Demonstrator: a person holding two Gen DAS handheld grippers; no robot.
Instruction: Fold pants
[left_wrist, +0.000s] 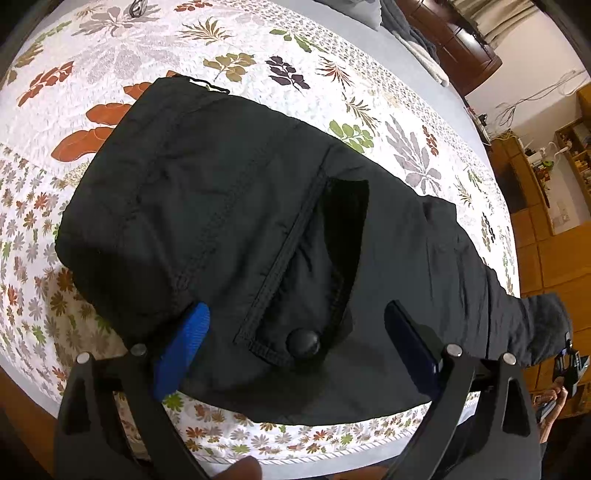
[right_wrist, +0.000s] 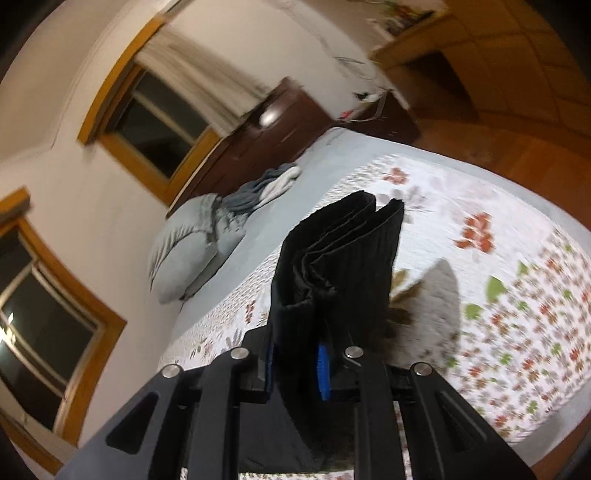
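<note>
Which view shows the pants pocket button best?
Left wrist. The button sits sharp and unobstructed on the pocket flap of the pants, between the open left gripper fingers. The right wrist view shows only bunched leg fabric clamped in the right gripper, blurred; no button visible.

The pants (left_wrist: 229, 206) are plain black. The bedspread (left_wrist: 399, 110) is white, printed with rust, olive, grey and dark purple leaves, over a grey sheet (right_wrist: 236, 273). Blue pads (left_wrist: 183, 347) line the black left claw (left_wrist: 299, 350).
</note>
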